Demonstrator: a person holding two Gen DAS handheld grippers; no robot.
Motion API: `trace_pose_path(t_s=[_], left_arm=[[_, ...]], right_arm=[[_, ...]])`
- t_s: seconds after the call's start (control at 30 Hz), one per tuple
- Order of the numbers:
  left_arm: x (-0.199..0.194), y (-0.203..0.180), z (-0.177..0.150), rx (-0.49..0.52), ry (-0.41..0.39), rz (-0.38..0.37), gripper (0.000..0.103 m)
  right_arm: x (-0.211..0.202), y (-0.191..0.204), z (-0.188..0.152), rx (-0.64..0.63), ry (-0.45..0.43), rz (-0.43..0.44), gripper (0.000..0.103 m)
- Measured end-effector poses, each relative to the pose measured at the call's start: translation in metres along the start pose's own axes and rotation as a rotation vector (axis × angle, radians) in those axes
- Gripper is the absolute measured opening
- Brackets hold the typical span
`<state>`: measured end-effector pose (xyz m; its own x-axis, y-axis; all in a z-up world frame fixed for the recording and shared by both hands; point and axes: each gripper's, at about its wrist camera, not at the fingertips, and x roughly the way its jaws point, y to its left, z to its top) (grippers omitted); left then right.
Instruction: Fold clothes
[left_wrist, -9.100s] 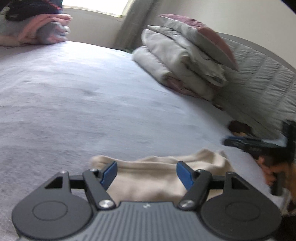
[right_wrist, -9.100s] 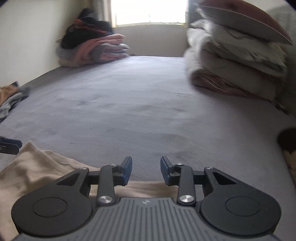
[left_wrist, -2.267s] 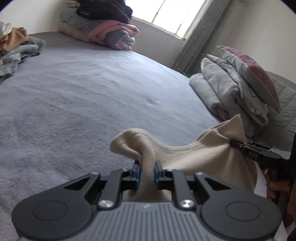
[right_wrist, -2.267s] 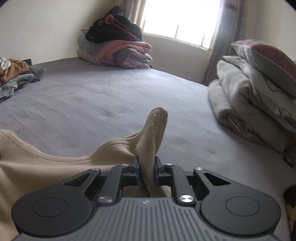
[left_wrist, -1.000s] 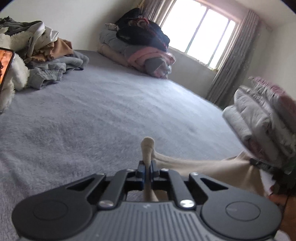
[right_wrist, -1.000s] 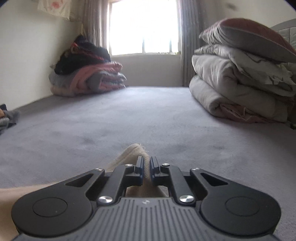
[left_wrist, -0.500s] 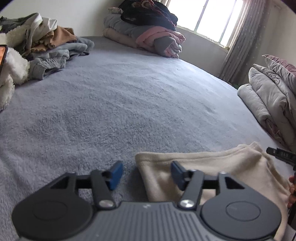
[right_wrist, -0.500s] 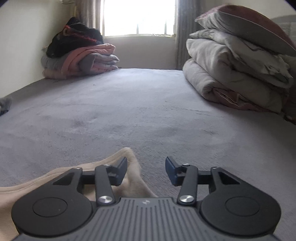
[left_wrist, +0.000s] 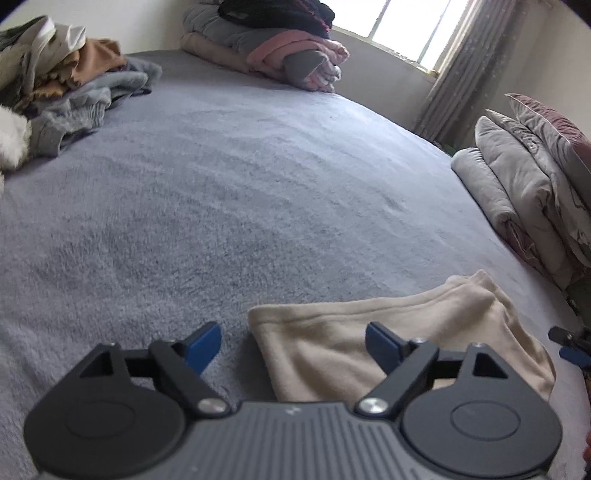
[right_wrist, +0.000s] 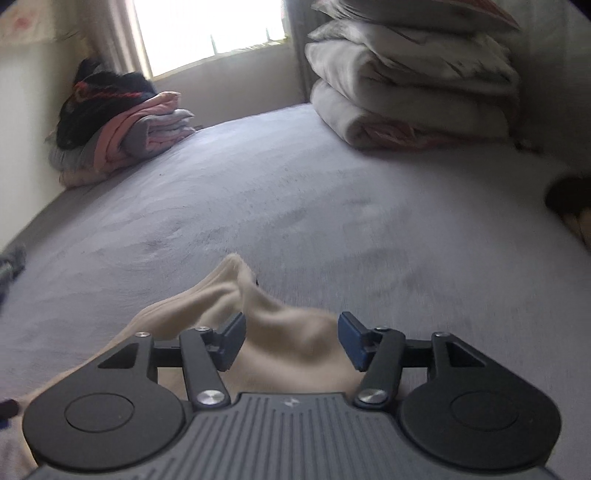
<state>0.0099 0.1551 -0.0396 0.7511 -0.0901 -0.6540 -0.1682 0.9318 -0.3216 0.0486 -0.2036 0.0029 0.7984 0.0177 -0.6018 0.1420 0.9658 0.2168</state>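
both claws opening; beige garment (left_wrist: 399, 332) lies loose between each.

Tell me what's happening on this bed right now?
A person with a gripper in each hand is folding a beige garment on a grey bed. Both grippers are letting go: the left gripper and right gripper have jaws opening, pads off the cloth, which lies folded on the bed between and under them. Folded stacks and an unfolded heap sit farther back.
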Motion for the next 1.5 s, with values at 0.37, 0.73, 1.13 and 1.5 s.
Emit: trace_pose_path(t_s=[0.37,0.73,1.13,1.5], left_arm=[[-0.022,0.008,0.002,0.015,0.049,-0.07,0.09],[-0.063,-0.014,-0.028,0.257,0.025,-0.217,0.09],[-0.091,-0.058,-0.081,0.677,0.042,-0.444,0.09],[-0.083,-0.075,-0.134,0.958,0.079,-0.358,0.09]], right_arm=[[-0.039,-0.009,-0.04,0.211,0.121,0.064,0.061],[-0.024,-0.047,-0.047,0.407,0.177,0.138,0.061],[0.016,-0.066,-0.041,0.585,0.162,0.195,0.06],[0.038,-0.056,-0.036,0.393,0.035,0.171,0.043]])
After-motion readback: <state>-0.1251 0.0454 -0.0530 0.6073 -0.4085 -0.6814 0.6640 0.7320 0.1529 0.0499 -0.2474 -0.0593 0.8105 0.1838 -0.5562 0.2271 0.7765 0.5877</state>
